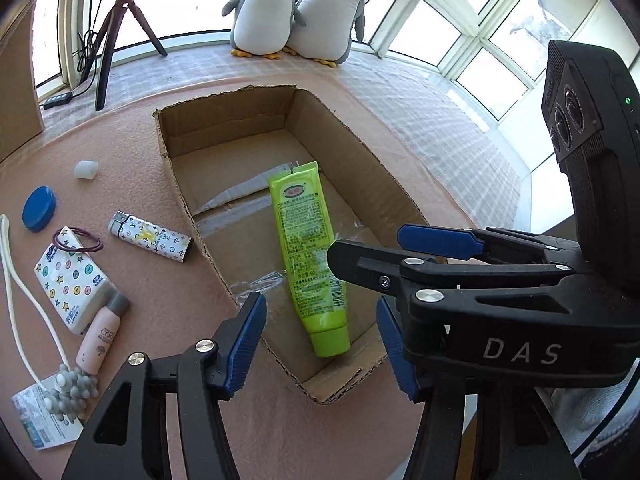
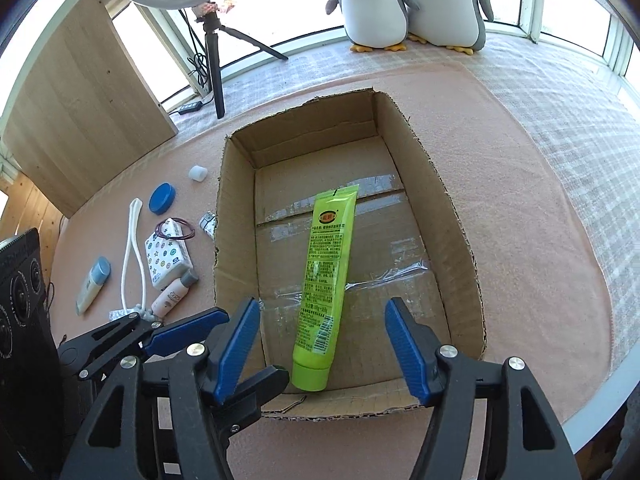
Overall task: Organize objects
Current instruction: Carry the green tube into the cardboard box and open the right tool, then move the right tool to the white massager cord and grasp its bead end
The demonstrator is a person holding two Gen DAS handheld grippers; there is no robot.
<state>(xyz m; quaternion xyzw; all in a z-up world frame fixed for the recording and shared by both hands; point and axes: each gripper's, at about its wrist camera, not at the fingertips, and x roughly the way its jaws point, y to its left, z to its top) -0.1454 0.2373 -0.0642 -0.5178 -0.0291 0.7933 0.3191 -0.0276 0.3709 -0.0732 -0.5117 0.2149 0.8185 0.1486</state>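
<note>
An open cardboard box (image 1: 224, 100) lies on the pink cloth, and a lime-green tube (image 1: 306, 256) rests inside it, cap toward me. My left gripper (image 1: 320, 346) is open and empty above the box's near left corner. The right gripper (image 2: 324, 348) is also open and empty, over the tube's cap end (image 2: 310, 376). Left of the box lie a patterned lighter (image 1: 152, 240), a tissue pack (image 1: 72, 276) with hair ties (image 1: 78, 240) on it, a small pink bottle (image 1: 102, 334), a blue lid (image 1: 39, 209), a white cap (image 1: 86, 169) and a blue-capped tube (image 2: 94, 284).
A white cord (image 1: 16, 272) with a grey beaded piece (image 1: 72, 392) and a paper packet (image 1: 40, 420) lie near the table's left front. Two plush penguins (image 1: 296, 12) sit by the window. A tripod (image 2: 214, 60) and a wooden board (image 2: 80, 100) stand back left.
</note>
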